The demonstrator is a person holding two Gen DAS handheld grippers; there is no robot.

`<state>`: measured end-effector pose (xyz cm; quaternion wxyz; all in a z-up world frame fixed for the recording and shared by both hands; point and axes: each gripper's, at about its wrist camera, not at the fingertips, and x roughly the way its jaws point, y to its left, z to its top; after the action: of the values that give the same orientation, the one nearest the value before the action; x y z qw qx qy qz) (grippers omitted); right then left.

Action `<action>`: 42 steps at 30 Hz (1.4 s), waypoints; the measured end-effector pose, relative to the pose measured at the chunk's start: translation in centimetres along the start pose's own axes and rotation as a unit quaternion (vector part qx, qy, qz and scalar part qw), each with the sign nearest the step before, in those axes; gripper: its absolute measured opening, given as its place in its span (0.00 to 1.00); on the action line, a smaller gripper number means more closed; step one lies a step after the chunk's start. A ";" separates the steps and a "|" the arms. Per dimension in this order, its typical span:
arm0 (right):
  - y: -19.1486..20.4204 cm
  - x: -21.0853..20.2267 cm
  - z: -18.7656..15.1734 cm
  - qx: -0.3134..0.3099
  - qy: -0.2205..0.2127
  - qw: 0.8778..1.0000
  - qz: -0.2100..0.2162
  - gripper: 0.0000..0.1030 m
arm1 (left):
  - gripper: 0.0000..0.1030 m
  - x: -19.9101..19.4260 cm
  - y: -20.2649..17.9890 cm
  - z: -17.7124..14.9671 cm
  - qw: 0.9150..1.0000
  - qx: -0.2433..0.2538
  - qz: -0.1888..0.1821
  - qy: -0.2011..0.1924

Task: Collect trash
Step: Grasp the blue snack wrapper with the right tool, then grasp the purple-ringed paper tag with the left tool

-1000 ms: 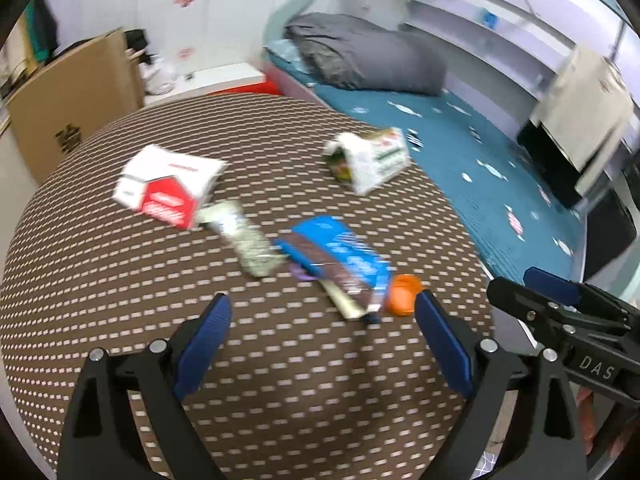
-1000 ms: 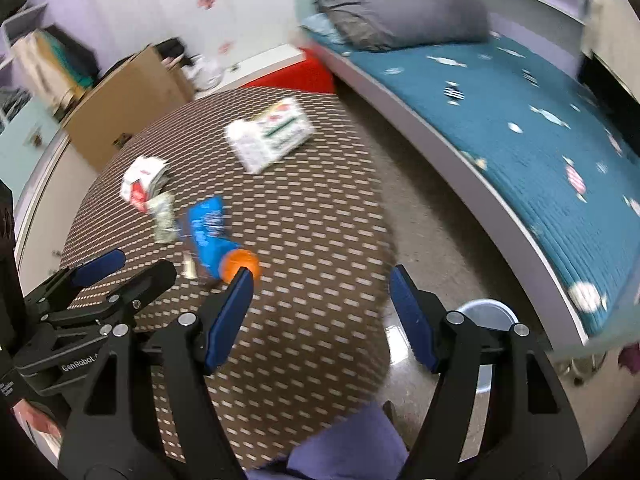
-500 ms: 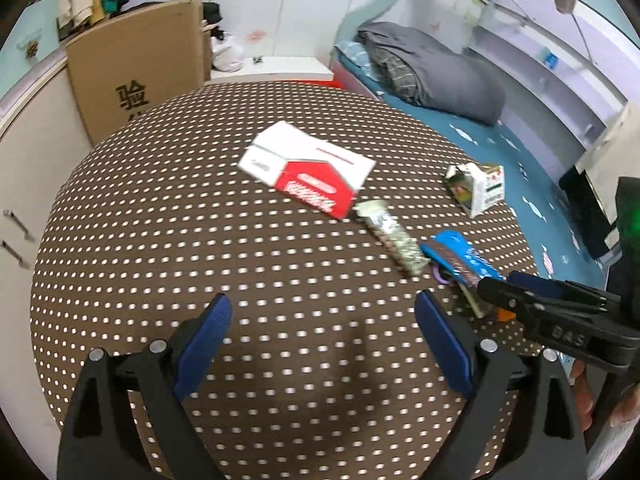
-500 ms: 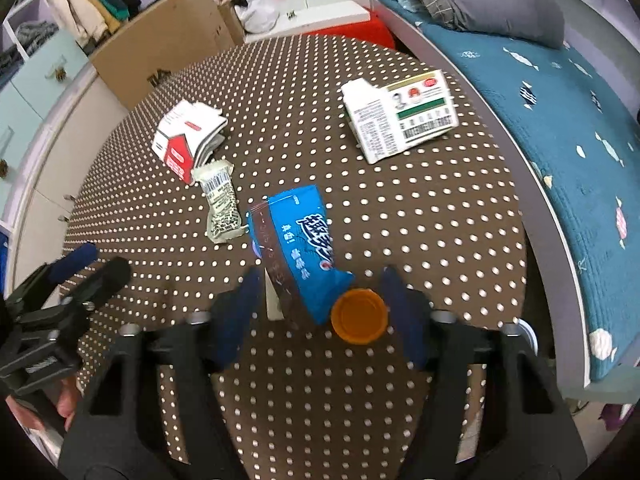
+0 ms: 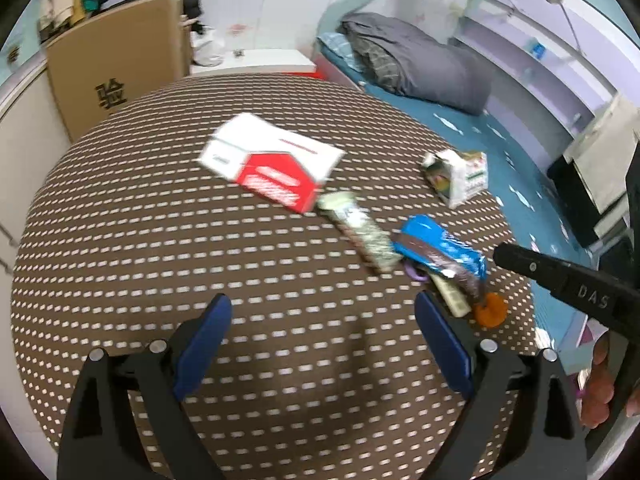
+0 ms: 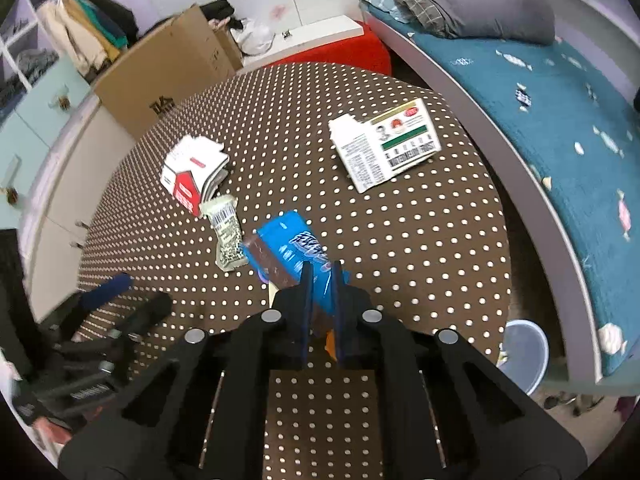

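Trash lies on a round brown dotted table (image 5: 160, 240): a red-and-white carton (image 5: 272, 164), a small green-grey packet (image 5: 360, 232), a blue snack wrapper (image 5: 440, 248), an orange cap (image 5: 490, 312) and a white-and-green carton (image 5: 460, 174). My left gripper (image 5: 320, 332) is open and empty above the table's near side. My right gripper (image 6: 321, 276) has its jaws closed on the near end of the blue wrapper (image 6: 292, 248), with the orange cap (image 6: 330, 342) showing between the fingers. The cartons also show in the right wrist view (image 6: 196, 172) (image 6: 386, 144).
A blue bin (image 6: 524, 352) stands on the floor by the table's right edge. A bed (image 6: 540, 100) with a grey duvet runs along the right. A cardboard box (image 5: 116, 64) and white cabinets stand behind the table on the left.
My right gripper's jaws have closed from wide open onto the blue wrapper's end by the orange cap. The left gripper has shifted a little and stays open.
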<state>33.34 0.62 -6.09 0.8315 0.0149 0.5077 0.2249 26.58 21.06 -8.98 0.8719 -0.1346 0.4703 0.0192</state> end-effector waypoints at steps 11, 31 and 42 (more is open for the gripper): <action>0.5 1.8 0.4 -0.045 -0.001 0.999 -0.017 0.72 | 0.88 1.7 -1.1 0.4 1.000 -0.005 -0.005 0.016; -6.0 -0.4 0.5 0.033 -0.012 0.999 -0.002 0.28 | 0.88 3.9 -6.1 1.6 0.998 0.041 -0.020 0.034; -10.1 -3.7 -1.6 0.079 -0.028 0.996 -0.005 0.28 | 0.17 5.7 -10.1 2.2 0.995 0.068 -0.018 0.069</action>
<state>34.19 -10.23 -6.38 0.8429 0.0840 0.5003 0.1794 33.14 11.33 -10.35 0.8449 -0.0842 0.5268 -0.0378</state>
